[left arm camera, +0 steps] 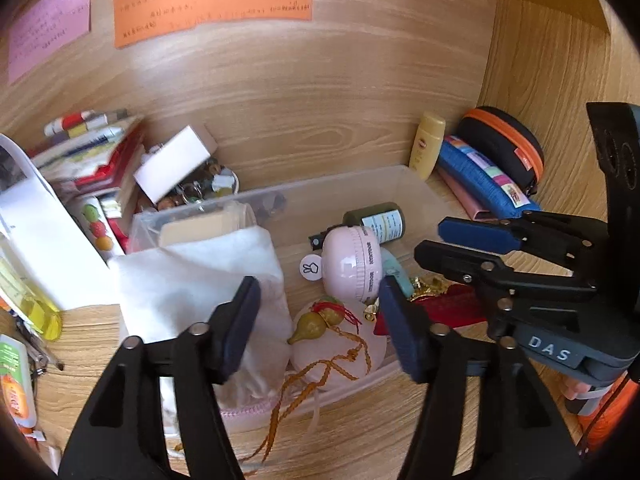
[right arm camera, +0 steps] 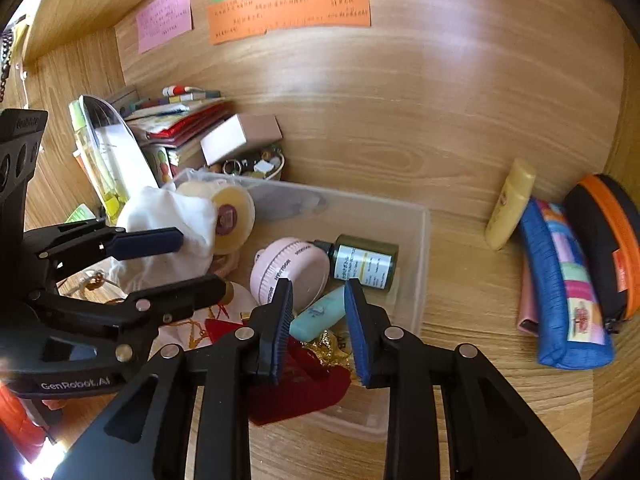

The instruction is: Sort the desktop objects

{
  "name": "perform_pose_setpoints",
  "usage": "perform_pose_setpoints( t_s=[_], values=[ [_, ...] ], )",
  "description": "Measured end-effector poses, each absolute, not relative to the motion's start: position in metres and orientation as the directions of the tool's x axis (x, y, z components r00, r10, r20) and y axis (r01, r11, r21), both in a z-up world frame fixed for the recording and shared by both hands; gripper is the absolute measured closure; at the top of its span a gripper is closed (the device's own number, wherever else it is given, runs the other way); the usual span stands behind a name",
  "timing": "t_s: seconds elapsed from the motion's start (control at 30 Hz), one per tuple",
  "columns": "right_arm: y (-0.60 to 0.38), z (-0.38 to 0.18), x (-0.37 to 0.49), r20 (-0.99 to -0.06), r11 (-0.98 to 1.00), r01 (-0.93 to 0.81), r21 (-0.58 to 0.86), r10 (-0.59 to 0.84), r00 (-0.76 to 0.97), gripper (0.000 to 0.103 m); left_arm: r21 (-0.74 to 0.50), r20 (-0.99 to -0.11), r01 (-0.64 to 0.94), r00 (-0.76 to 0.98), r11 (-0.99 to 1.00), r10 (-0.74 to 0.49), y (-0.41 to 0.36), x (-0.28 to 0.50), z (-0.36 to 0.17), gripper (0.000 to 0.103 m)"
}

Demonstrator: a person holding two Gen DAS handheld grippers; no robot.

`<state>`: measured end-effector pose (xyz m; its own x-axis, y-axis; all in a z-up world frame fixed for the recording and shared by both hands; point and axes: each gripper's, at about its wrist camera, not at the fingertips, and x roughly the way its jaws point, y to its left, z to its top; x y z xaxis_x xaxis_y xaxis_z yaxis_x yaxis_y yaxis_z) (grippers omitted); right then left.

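Hovering over the near end of the clear plastic bin (right arm camera: 424, 240), your right gripper (right arm camera: 318, 332) has its blue pads parted with nothing between them. Just ahead of that gap lies the small teal tube (right arm camera: 320, 314), resting in the bin on gold foil (right arm camera: 330, 346) and a red pouch (right arm camera: 304, 384). Its long axis runs diagonally, from low on your left to higher on your right, so it crosses the line of your fingers at a slant rather than squarely. The left pad sits close beside the pink round timer (right arm camera: 290, 270), which crowds the tube on that side; the dark green bottle (right arm camera: 366, 262) lies on its side just beyond.

Your left gripper (left arm camera: 316, 320) also has its pads spread and empty, over the other half of the bin, above the white cloth (left arm camera: 200, 280) and the gourd charm (left arm camera: 324, 316) with its gold cord. From that side the tube is mostly hidden behind the timer (left arm camera: 352, 264), so I can't judge its reach well, but your right hand looks clearly nearer.

If the tube is your next pick, the move probably turns on rolling your right wrist until the pads straddle it across its narrow width, while keeping the left pad off the timer. Outside the bin, the yellow bottle (right arm camera: 510, 204) and blue pencil case (right arm camera: 560, 288) stand well apart on the desk (right arm camera: 480, 320).
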<state>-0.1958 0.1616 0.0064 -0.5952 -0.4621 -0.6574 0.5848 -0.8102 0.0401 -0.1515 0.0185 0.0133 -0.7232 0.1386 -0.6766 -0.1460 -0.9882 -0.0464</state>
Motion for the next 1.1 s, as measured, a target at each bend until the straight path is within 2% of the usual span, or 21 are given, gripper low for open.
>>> perform_pose_setpoints(
  t_s=[0.07, 0.13, 0.3, 0.33, 0.4, 0.5, 0.57, 0.63, 0.8, 1.1],
  values=[
    [0.163, 0.012, -0.191, -0.648, -0.810, 0.586, 0.034, -0.464, -0.604, 0.068, -0.040, -0.672, -0.150, -0.728, -0.988, 0.138, 0.019, -0.148, 0.017, 0.037],
    [0.167, 0.019, -0.183, -0.630, -0.812, 0.583, 0.018, -0.461, -0.624, 0.063, -0.035, -0.665, -0.148, -0.735, -0.988, 0.133, 0.019, -0.144, 0.020, 0.032],
    [0.173, 0.035, -0.159, -0.583, -0.817, 0.576, -0.024, -0.456, -0.672, 0.063, -0.030, -0.627, -0.086, -0.774, -0.996, 0.086, 0.011, -0.128, 0.033, 0.016],
    [0.175, 0.037, -0.155, -0.578, -0.817, 0.577, -0.022, -0.460, -0.674, 0.062, -0.031, -0.622, -0.074, -0.779, -0.997, 0.077, 0.009, -0.125, 0.036, 0.010],
    [0.178, 0.042, -0.144, -0.562, -0.816, 0.578, -0.021, -0.468, -0.682, 0.057, -0.032, -0.602, -0.046, -0.797, -0.998, 0.056, 0.003, -0.116, 0.043, 0.008],
    [0.180, 0.047, -0.129, -0.534, -0.816, 0.577, -0.036, -0.472, -0.701, 0.043, -0.034, -0.586, -0.014, -0.809, -0.999, 0.031, -0.003, -0.106, 0.050, 0.008],
    [0.181, 0.051, -0.119, -0.513, -0.815, 0.577, -0.047, -0.476, -0.714, 0.028, -0.038, -0.578, 0.009, -0.816, -0.999, 0.015, -0.007, -0.097, 0.054, 0.008],
    [0.183, 0.053, -0.111, -0.498, -0.814, 0.579, -0.050, -0.482, -0.721, 0.020, -0.042, -0.576, 0.023, -0.818, -0.999, 0.005, -0.010, -0.091, 0.054, 0.008],
    [0.185, 0.056, -0.091, -0.475, -0.811, 0.580, -0.076, -0.482, -0.736, 0.019, -0.029, -0.571, 0.052, -0.820, -0.998, -0.026, -0.010, -0.069, 0.048, 0.008],
    [0.194, 0.043, -0.080, -0.489, -0.826, 0.561, -0.046, -0.471, -0.734, 0.016, -0.069, -0.560, 0.079, -0.828, -0.994, -0.027, -0.007, -0.039, 0.037, 0.008]
  ],
)
